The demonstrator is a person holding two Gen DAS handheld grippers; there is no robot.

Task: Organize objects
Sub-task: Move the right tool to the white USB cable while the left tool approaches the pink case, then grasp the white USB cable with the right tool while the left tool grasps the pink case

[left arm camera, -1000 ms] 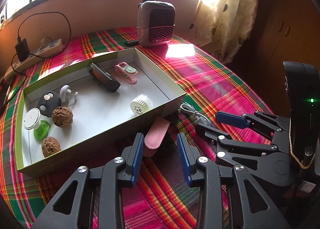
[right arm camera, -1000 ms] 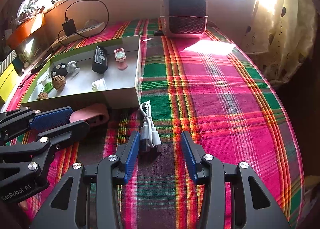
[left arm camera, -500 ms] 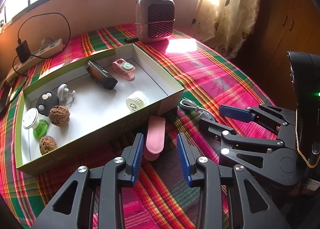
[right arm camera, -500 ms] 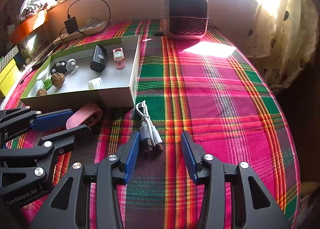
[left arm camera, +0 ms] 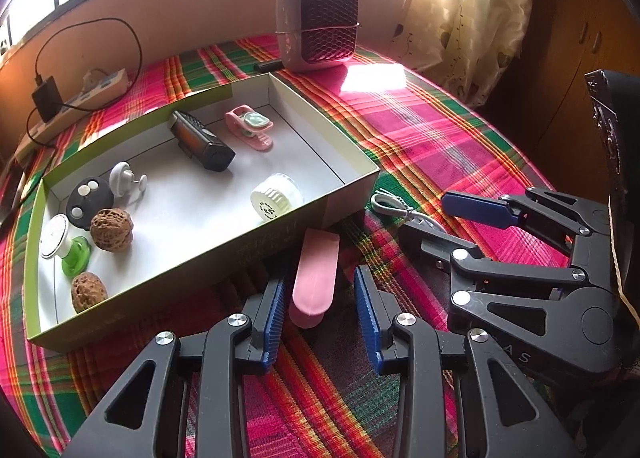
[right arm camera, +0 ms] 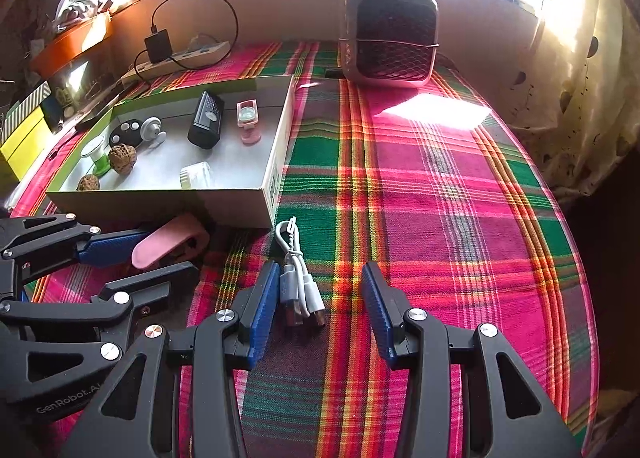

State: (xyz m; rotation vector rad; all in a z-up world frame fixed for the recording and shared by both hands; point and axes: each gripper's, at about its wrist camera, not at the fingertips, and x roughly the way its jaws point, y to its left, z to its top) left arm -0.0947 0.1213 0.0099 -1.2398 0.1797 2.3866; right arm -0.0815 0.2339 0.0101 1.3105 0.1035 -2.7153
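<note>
Left hand-held gripper [left arm camera: 320,306] apart, straddling pink case [left arm camera: 316,274] | right hand-held gripper [right arm camera: 318,302] apart over cable [right arm camera: 298,278]

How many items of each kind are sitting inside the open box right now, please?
Inside the open box:
Walnuts: 2
Pink clip: 1
Black device: 1
White ribbed cap: 1
White hook: 1
Black disc with white dots: 1
Green-and-white suction cup: 1
Total: 8
</note>
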